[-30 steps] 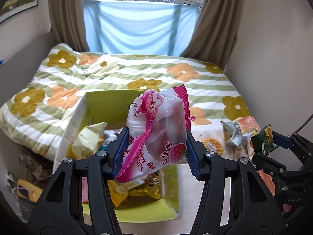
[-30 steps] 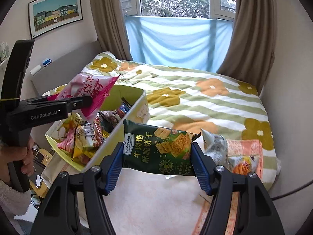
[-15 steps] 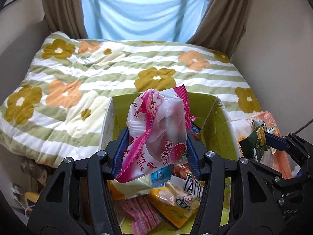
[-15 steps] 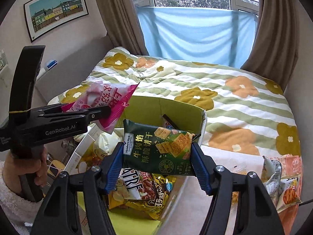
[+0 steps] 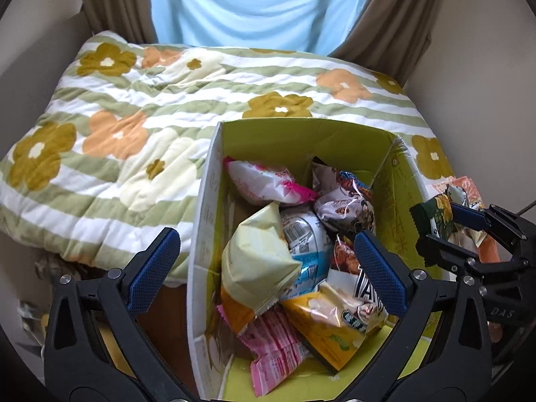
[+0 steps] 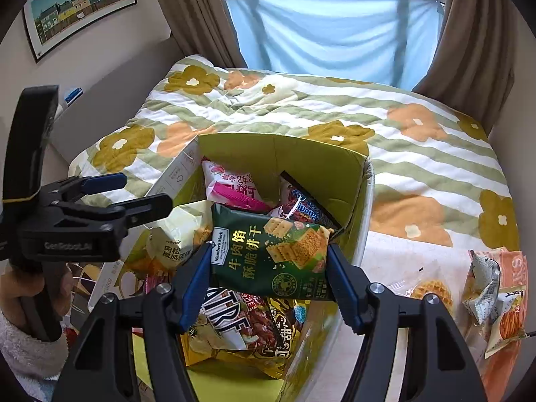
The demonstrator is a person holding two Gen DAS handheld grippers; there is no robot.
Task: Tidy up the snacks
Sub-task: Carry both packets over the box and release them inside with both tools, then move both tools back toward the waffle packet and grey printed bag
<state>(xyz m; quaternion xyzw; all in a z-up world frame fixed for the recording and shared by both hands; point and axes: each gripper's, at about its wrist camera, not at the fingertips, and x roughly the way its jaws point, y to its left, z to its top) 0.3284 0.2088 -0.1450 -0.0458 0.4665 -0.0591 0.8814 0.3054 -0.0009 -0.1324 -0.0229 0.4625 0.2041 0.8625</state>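
A bedroom: a bed (image 5: 140, 127) under a striped, flowered quilt fills the view, with brown curtains (image 6: 197, 13) and a pale blue cloth (image 6: 328, 33) across the window at its far end. At the near edge of the bed stands an open yellow-green cardboard box (image 5: 301, 137), already heaped with snack packets. The pink strawberry packet (image 5: 264, 181), which half a second ago was pinched upright in the left hand-held gripper (image 5: 268, 271), now lies inside the box against its far wall; that gripper's jaws are opening, spread wide over the box with nothing between them. So one more snack looks put away. The right hand-held gripper (image 6: 269, 268) is clenched on the green cracker packet (image 6: 271, 254), both pads pressing its ends, and holds it above the box where a moment ago it was still off to the side. Its drop into the heap looks like the step in hand. More packets (image 6: 495, 305) lie loose at the bed's near right corner, not yet collected.
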